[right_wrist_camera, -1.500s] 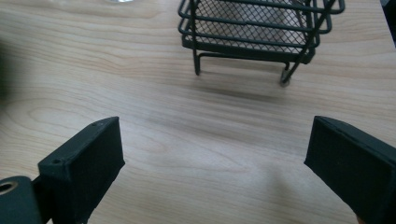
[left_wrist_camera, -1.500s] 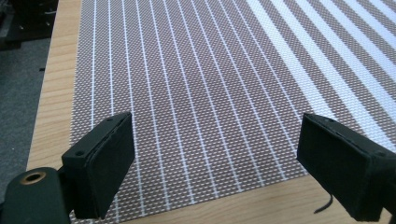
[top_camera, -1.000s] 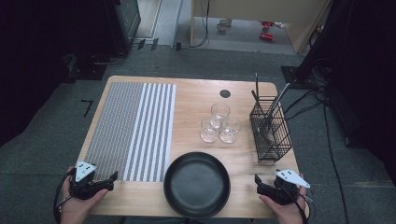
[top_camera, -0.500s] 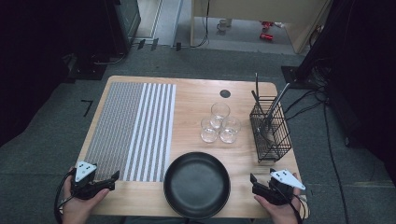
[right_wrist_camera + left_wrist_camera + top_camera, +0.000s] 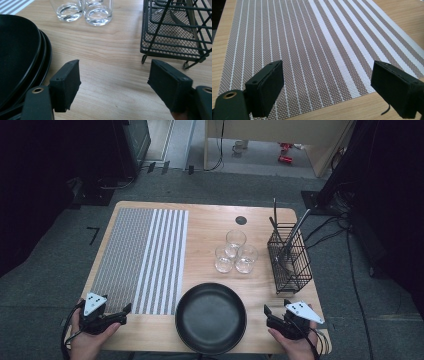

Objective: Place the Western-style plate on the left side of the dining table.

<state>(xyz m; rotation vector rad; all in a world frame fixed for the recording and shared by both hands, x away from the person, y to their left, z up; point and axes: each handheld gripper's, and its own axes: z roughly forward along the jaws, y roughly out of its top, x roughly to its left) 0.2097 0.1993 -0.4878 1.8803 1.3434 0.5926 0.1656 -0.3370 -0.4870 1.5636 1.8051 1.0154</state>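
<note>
While both grippers rest near the table's front edge, nothing sits between either pair of jaws. The left gripper has its blocky, matte black fingers spread wide; the woven placemat lies directly ahead of and under them, its near edge running between the fingertips. The mat is a coarse mesh weave, grey-brown with thin white lines on the side of one finger and broad white bands on the side of the other.

The right gripper has its jaws apart with bare wood between them; they have just been closing somewhat, with no object in the gap. Its fingers are the same rectangular, rubbery-looking pads, seamed along the edge. Just beside one finger lies the black plate stack: round, shallow, satin-black, with at least two rims visible stepped one under another. Ahead of the other finger, near but not touching, stands the wire basket, square, black-coated, with a fine mesh floor and rod legs; long metal utensils lean in it. Farther ahead between the fingers stand three clear glasses, cylindrical, thick-based, clustered touching or nearly so.

The table is pale wood with visible grain and rounded corners.
</note>
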